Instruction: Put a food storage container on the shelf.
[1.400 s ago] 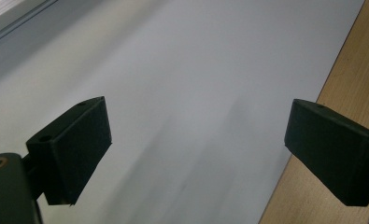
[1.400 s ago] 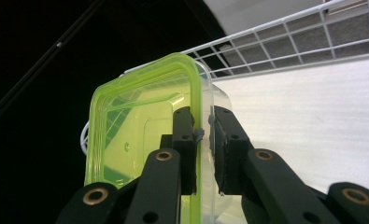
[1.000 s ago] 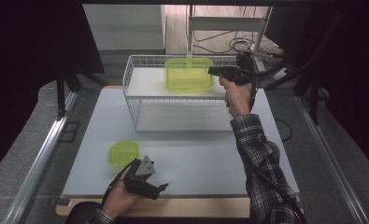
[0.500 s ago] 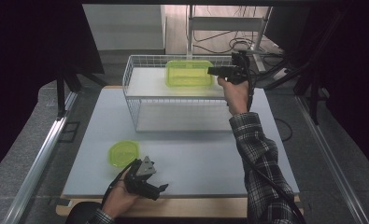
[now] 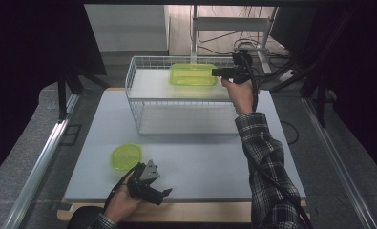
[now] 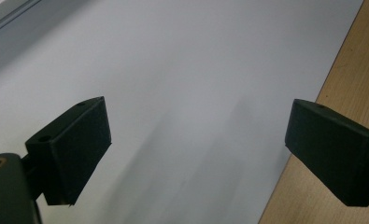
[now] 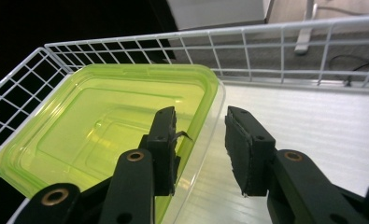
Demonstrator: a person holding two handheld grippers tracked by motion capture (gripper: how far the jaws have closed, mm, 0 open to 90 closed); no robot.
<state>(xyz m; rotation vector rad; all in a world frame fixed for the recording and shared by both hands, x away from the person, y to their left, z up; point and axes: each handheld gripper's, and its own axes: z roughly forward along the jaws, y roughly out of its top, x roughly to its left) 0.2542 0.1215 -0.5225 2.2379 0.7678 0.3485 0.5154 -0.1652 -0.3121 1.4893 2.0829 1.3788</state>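
While the right tongs (image 7: pixel 198 140) straddle the near wall of the green container (image 7: pixel 102 135), their black jaws stand apart: one inside the container, one outside over the white shelf board (image 7: pixel 322 135). They have just been opening, with the wall between them; the pads do not press on it. Container: translucent lime-green plastic, rectangular with rounded corners, shallow, with a stepped floor and a clear-looking rim. It sits inside the wire basket (image 5: pixel 143 102), toward the far right part of it, in the high view at (image 5: pixel 193 75). Basket: white coated wire in a square grid, open top, rectangular, standing on the far half of the table (image 5: pixel 200 157).

Table surface is a smooth, matte pale-grey sheet; a light wood edge shows along the near side (image 6: pixel 350 84). Right tongs in the high view (image 5: pixel 219 72) are held level over the basket's right end by a hand at the end of a plaid sleeve (image 5: pixel 267 157).

Left tongs (image 5: pixel 160 193) rest near the table's near edge in the person's left hand; jaws wide apart with nothing between them, blocky black pads (image 6: pixel 72 144) over bare table. A flat, many-sided green lid (image 5: pixel 126 156), same lime plastic, lies on the table just beside the left tongs, well apart from the container.
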